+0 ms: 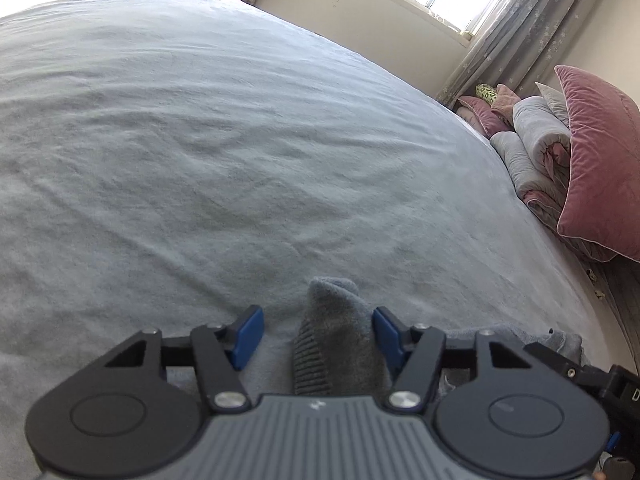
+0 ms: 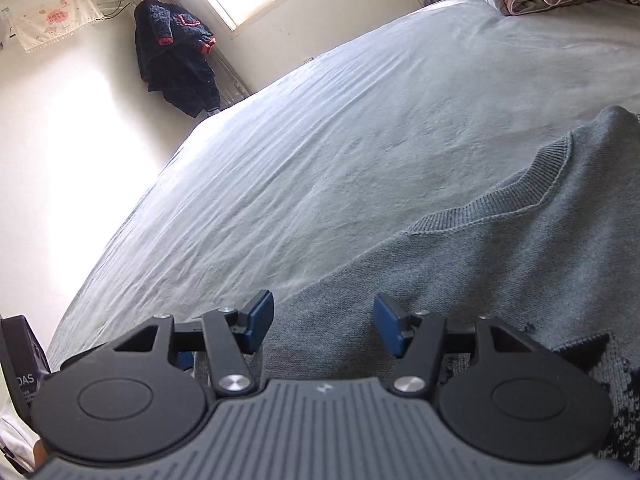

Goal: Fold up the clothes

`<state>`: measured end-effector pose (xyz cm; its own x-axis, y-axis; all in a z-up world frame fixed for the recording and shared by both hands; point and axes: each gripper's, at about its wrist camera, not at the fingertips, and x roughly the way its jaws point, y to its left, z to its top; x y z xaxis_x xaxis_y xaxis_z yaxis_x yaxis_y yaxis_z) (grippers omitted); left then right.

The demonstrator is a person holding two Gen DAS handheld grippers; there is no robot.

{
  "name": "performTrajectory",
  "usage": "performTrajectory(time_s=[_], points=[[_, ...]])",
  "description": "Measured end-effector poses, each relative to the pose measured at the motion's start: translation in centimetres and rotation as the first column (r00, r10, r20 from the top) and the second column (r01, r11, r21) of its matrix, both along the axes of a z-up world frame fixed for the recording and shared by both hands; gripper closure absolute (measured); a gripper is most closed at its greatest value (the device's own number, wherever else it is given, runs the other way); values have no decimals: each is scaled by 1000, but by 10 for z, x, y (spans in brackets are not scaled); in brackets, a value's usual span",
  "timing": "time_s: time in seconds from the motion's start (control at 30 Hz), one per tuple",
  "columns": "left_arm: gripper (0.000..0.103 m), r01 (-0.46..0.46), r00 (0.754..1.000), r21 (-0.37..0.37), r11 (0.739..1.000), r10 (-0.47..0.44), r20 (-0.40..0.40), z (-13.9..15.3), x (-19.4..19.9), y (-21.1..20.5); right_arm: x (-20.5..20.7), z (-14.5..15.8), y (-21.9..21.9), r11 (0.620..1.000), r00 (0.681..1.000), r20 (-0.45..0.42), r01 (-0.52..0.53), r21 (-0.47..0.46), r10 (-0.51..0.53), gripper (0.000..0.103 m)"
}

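A grey knit sweater lies on the bed. In the left wrist view its sleeve end (image 1: 340, 336), with a ribbed cuff, sits bunched between the jaws of my left gripper (image 1: 318, 336), which is open around it without closing. In the right wrist view the sweater body (image 2: 480, 264) spreads flat at the right, its ribbed neckline (image 2: 520, 196) showing, with a dark pattern at the lower right. My right gripper (image 2: 324, 328) is open just over the sweater's near edge, holding nothing.
The bed (image 1: 200, 140) has a pale grey wrinkled sheet (image 2: 320, 128). Pink pillows (image 1: 600, 160) and rolled grey quilts (image 1: 536, 136) are piled at its head. A dark garment (image 2: 176, 60) hangs on the wall by the window. A dark box (image 2: 20, 356) sits at the left edge.
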<state>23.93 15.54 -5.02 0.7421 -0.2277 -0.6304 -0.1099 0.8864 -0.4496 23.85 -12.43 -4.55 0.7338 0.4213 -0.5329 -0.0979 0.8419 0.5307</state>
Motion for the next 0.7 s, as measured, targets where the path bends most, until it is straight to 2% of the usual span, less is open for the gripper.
performTrajectory(time_s=[0.03, 0.17, 0.3, 0.4, 0.5, 0.57, 0.63, 0.7], points=[[87, 27, 1000, -12, 1000, -27, 14, -1, -1, -3, -1, -5, -1, 1000, 1000, 8, -4, 10, 4, 43], [89, 193, 978, -65, 979, -186, 96, 4, -8, -22, 4, -20, -10, 998, 999, -17, -30, 60, 31, 43], [89, 356, 924, -104, 929, -333, 185, 9, -16, -41, -4, -7, -31, 998, 998, 45, -50, 35, 49, 43], [89, 473, 865, -122, 873, -433, 254, 12, -21, -56, -9, -5, -48, 998, 997, 52, -50, 39, 48, 43], [89, 589, 787, -120, 799, -533, 310, 14, -29, -73, -11, -9, -63, 993, 997, 25, -81, 85, 79, 43], [89, 661, 731, -77, 746, -618, 290, 8, -38, -93, -12, -12, -73, 988, 995, 8, -100, 115, 100, 43], [89, 726, 667, 14, 687, -709, 227, -1, -49, -119, -14, -15, -83, 983, 993, -6, -116, 145, 118, 43], [89, 763, 621, 98, 639, -767, 163, -6, -55, -142, -18, -15, -90, 982, 993, -14, -112, 152, 115, 43]])
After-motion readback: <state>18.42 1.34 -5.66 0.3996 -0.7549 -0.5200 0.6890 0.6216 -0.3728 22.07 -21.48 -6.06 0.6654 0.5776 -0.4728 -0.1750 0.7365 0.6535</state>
